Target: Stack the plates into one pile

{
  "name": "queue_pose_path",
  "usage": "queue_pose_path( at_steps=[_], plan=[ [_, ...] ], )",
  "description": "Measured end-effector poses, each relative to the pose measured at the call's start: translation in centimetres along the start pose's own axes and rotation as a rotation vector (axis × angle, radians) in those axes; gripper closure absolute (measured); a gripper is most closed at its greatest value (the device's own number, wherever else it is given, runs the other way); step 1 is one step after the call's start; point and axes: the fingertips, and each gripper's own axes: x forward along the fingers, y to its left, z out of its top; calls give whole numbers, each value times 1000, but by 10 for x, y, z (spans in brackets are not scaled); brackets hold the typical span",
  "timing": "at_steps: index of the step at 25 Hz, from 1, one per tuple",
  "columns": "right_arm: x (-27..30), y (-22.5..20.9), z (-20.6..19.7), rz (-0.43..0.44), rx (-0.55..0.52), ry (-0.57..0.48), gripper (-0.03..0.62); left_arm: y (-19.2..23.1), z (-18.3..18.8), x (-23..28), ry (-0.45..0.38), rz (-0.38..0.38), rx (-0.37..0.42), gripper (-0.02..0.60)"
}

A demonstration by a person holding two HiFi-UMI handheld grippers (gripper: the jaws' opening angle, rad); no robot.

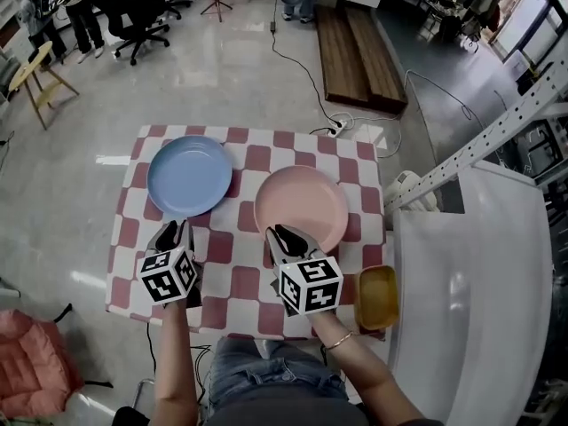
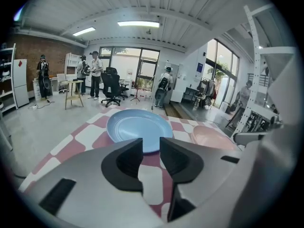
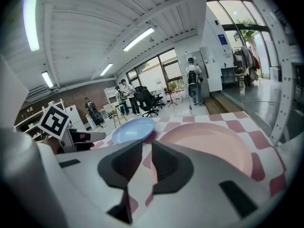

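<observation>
A blue plate (image 1: pixel 189 176) lies at the far left of the red-and-white checked table (image 1: pixel 240 284). A pink plate (image 1: pixel 302 206) lies beside it, to the right and a little nearer. My left gripper (image 1: pixel 175 231) hovers just short of the blue plate's (image 2: pixel 137 127) near rim, its jaws a narrow gap apart with nothing between them (image 2: pixel 151 148). My right gripper (image 1: pixel 278 232) is at the pink plate's (image 3: pixel 209 144) near-left rim, its jaws slightly apart and empty (image 3: pixel 147 158). The blue plate (image 3: pixel 133 129) shows beyond them.
A yellow dish (image 1: pixel 377 297) sits at the table's near right corner. A white unit (image 1: pixel 479 309) and a slanted metal frame (image 1: pixel 479 145) stand close on the right. A cable and power strip (image 1: pixel 337 127) lie beyond the far edge. People and office chairs (image 1: pixel 133 11) stand far back.
</observation>
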Motion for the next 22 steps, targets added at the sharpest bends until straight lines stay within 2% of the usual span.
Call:
queue_pose_path(
  at_steps=[6,10,16,22],
  plan=[
    [56,45,1,29,52,17,523,65,7,16,38,-4,2,460],
    [94,64,-1,9,65,33,523,100,13,32,57,-10,3,459],
    [137,61,-4,-69,101,58,523,130,18,56,76,-12,-18,454],
    [162,43,-2,-141,142,65,522,148,27,82,101,-49,-39,446]
  ],
)
